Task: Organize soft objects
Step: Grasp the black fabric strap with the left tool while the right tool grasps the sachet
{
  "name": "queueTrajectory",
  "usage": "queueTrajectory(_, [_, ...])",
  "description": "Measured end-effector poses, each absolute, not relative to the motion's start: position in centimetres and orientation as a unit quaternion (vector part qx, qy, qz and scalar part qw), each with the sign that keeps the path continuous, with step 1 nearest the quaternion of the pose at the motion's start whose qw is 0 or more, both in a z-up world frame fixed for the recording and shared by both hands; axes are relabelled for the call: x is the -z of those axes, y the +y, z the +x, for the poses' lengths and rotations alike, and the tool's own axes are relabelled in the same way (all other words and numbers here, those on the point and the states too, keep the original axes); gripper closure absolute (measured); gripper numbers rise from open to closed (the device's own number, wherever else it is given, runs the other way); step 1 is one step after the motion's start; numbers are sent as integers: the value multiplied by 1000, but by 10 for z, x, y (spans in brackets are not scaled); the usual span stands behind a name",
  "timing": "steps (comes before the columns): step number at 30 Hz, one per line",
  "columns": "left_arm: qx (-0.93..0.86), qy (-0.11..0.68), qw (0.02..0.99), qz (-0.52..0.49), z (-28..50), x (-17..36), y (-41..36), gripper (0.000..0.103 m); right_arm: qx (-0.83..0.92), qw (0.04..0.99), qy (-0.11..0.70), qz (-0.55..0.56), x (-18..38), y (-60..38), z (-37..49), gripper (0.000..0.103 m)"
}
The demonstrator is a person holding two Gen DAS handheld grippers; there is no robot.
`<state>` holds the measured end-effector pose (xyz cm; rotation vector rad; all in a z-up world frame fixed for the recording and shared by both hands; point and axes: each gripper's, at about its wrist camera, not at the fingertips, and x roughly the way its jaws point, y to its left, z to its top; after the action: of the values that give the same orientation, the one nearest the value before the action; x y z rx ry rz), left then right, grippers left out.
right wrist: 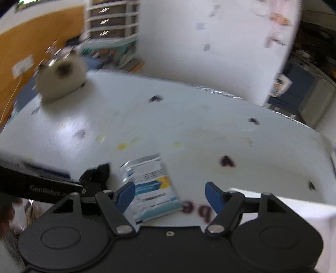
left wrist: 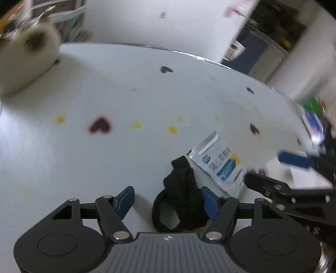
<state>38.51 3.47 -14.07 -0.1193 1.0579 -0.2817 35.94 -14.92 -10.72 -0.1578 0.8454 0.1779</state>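
Observation:
A black fabric item (left wrist: 182, 197) lies crumpled on the white table between the open fingers of my left gripper (left wrist: 167, 200), against the right blue pad (left wrist: 210, 201). It shows in the right wrist view (right wrist: 97, 173) too. A silver and blue foil packet (left wrist: 220, 166) lies beside it; in the right wrist view the packet (right wrist: 151, 187) sits just ahead of my open right gripper (right wrist: 170, 198), near its left pad (right wrist: 126, 196). A cream plush toy (left wrist: 23, 61) with a dark patch sits at the table's far left, also in the right wrist view (right wrist: 62, 80).
The white table (left wrist: 126, 157) carries heart stickers and yellow spots. A white board (right wrist: 210, 48) stands at its back edge. A white sheet with dark lettering (right wrist: 273, 208) lies at the near right. Drawers (right wrist: 111, 19) and clutter stand behind.

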Motion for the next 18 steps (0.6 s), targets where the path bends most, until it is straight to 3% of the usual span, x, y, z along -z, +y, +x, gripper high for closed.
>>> queueTrajectory(6, [178,521,831,-80,385,142,44,72,-135,888,424,-119,122,-137,377,23])
queueTrajectory(13, [185,523,828,-79,374,135,52,84,-167,867,452,-127,133,-141,394,22])
queueTrajectory(15, [178,521,831,-84,373,133,56,92,-180,861,459,-122,136,-139,396,21])
queueTrajectory(18, [165,517,834,-98,373,132,65,93,-191,856,466,-120,140,-135,398,19])
